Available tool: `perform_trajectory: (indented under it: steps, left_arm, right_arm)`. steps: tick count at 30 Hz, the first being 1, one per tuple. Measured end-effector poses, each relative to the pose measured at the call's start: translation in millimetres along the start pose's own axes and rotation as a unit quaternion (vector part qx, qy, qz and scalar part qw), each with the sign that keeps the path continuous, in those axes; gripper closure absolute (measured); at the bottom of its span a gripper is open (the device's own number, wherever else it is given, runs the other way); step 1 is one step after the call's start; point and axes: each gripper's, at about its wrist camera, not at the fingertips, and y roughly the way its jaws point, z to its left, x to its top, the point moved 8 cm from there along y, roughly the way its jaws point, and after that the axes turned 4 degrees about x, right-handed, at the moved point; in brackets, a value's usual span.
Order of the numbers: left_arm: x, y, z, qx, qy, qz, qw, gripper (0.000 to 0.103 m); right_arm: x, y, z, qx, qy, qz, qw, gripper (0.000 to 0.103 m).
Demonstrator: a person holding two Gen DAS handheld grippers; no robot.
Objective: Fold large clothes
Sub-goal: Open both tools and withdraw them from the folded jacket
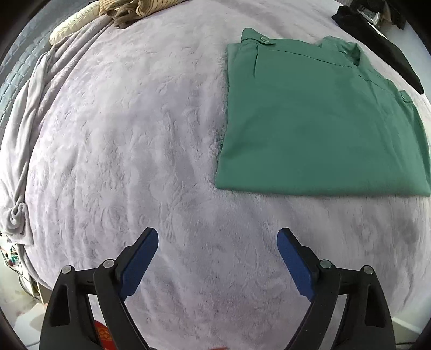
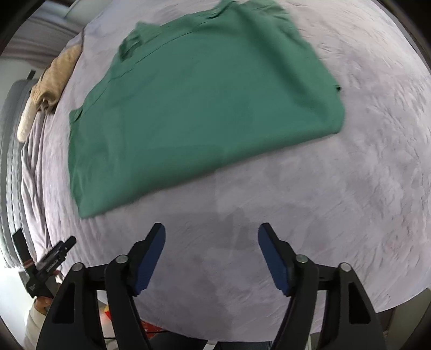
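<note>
Left wrist view: folded green button-up shirt flat mid-bed on lilac fleece blanket
Left gripper: fingers spread, empty
Right gripper: same
Progress: looks basically done, maybe 1 more fold

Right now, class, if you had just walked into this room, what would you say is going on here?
A person is folding a green shirt on a bed covered with a grey blanket, holding a gripper in each hand. The shirt lies flat as a neat rectangle, collar at the far end. The left gripper and the right gripper are both open, empty, and hang over the blanket, short of the shirt's near edge. A beige cloth sits at the bed's far side.
</note>
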Motion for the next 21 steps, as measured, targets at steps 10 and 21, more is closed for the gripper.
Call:
perform_trajectory:
  steps: [10,21]
  left_arm:
    - [4.3,-11.2,-1.9,-0.027,-0.013,0.016,0.9994,0.012]
    - [-4.6,-0.9,-8.9,-0.031,0.002,0.036,0.9989,0.012]
  right_arm:
    - [-24.2,3.7,33.7,0.007,-0.015,0.004,1.000,0.016]
    - [-43.2,19.8,56.8,0.002,-0.029,0.027,0.999,0.000]
